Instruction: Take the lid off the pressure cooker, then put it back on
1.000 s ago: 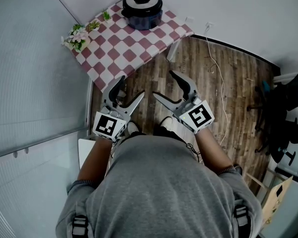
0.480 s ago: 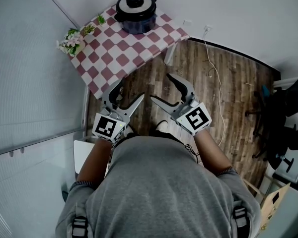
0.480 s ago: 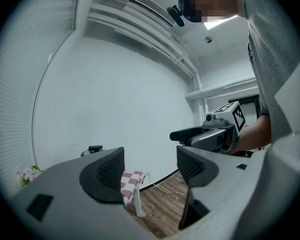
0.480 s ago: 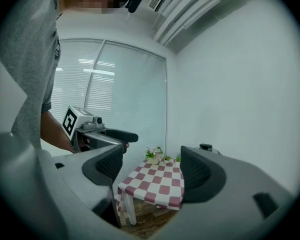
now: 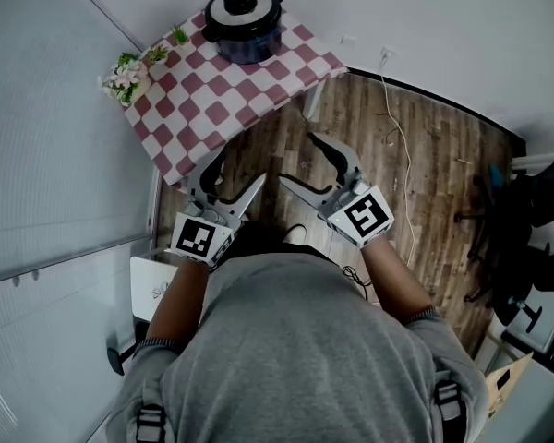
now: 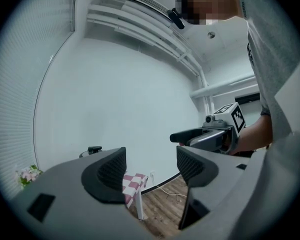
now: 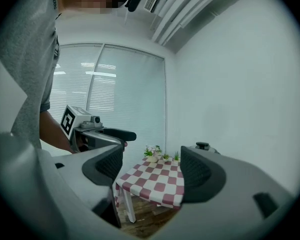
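In the head view the pressure cooker [image 5: 245, 28] stands at the top centre of the frame on the far end of a table [image 5: 223, 100] covered in a red-and-white checked cloth. Its lid [image 5: 243, 4] sits closed on the dark pot, and a small bunch of flowers [image 5: 122, 74] is at the table's upper-left corner. Lower in the frame, over the wooden floor [image 5: 434, 164], the left gripper [image 5: 241, 167] and the right gripper [image 5: 298, 161] are held side by side in front of the person's grey shirt. Both are well apart from the cooker, both have their jaws spread, and neither holds anything. A white cable [image 5: 402, 141] trails across the floor to the right. The left gripper view looks level instead. Between its parted jaws it shows only a corner of the checked cloth, a table leg and some floor. The lid's black knob [image 6: 94, 149] peeks over the left jaw, the right gripper reaches in at the right, and a ceiling air conditioner [image 6: 149, 3] sits at the top, which the head view does not show. The right gripper view, its jaws likewise wide and empty, frames the tabletop between them, with the flowers at its far edge, the knob above the right jaw, and window blinds [image 7: 115, 94] behind the left gripper.
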Motion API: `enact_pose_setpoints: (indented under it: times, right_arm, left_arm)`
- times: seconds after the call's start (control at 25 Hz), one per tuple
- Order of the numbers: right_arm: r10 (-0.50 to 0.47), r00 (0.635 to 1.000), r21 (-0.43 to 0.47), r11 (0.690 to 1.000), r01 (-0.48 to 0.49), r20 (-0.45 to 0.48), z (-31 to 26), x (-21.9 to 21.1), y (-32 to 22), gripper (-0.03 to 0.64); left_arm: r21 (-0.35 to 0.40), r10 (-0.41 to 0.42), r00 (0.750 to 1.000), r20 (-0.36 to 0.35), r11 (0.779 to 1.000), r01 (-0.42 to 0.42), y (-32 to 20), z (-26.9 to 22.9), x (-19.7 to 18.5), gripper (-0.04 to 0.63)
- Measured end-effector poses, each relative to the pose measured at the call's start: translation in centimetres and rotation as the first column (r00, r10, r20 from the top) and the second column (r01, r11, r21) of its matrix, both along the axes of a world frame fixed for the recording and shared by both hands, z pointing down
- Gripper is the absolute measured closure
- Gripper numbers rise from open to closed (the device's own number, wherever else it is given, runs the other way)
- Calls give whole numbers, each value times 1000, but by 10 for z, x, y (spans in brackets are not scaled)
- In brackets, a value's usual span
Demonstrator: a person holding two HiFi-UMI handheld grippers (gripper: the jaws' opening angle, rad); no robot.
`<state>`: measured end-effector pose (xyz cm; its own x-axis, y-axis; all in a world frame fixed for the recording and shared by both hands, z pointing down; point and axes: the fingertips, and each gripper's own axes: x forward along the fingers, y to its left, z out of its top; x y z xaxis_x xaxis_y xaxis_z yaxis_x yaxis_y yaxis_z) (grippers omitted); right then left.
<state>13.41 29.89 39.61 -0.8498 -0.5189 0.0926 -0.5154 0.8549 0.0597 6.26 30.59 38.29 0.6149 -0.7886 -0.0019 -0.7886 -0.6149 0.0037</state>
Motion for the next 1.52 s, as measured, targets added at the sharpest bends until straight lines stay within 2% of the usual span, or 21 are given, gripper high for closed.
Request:
enact_pose_setpoints:
  times: [0.44, 1.08, 1.52]
  right_arm:
    - [-15, 999, 0, 1000, 15, -31, 2, -18, -68, 239]
    - [8, 994, -48, 999, -13, -105, 4, -86, -197, 242]
    - [11, 994, -73, 997, -19, -108, 14, -124, -248, 250]
  left_arm:
    - [0, 8, 1000, -15, 1000, -8, -71, 5, -12, 255]
    - [9, 58, 998, -33, 998, -58, -208, -4, -83, 255]
    - [-22, 79, 996, -29, 997, -80, -265, 7, -119, 255]
